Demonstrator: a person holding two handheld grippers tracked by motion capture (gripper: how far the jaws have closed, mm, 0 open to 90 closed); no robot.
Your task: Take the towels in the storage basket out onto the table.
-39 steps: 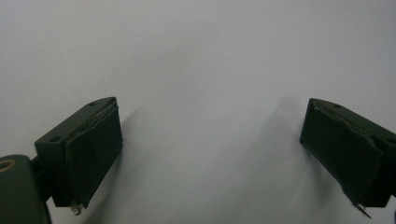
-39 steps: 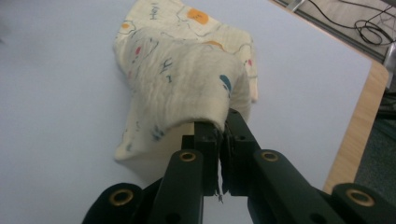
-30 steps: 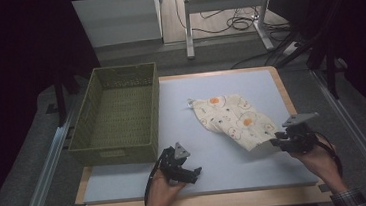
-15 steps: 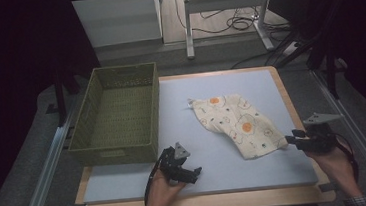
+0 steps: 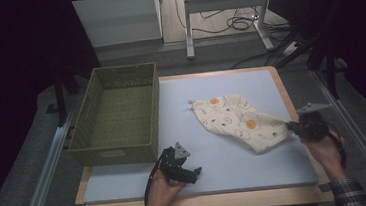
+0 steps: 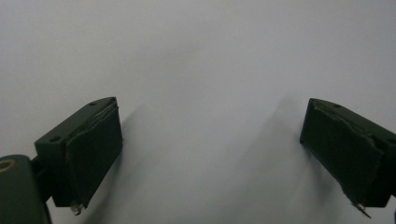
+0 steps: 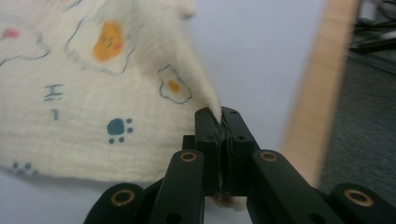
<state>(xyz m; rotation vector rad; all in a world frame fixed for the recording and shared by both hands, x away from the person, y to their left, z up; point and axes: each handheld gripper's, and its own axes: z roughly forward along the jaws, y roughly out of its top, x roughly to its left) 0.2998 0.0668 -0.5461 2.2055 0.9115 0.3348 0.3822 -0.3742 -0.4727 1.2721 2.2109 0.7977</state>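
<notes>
Cloth lies in the right half of the high view, a cream piece printed with fried eggs, spread crumpled on the pale surface with one corner drawn toward the right edge of the frame. There the right gripper has that corner pinched; its fingers have just been closing, with fabric between them. A green woven basket sits at centre left, well apart from the cloth. The left gripper rests low in the frame, near the front edge, touching nothing

In the left gripper view, the two black fingers stand wide apart at the lower corners, with bare surface between them

In the right gripper view, the right gripper sits at lower centre, fingers shut tight on a peak of cloth that rises out of the nip, while the rest of the fabric spreads across the left of the frame. The surface's wooden border runs down the right

The step in hand looks like securing one corner. The next move probably calls for the left gripper to travel across to the cloth and take a second corner, so the piece can be lifted, or folded, without bunching; the grip on the thin peak looks slight, so a gentle pull would be wise
</notes>
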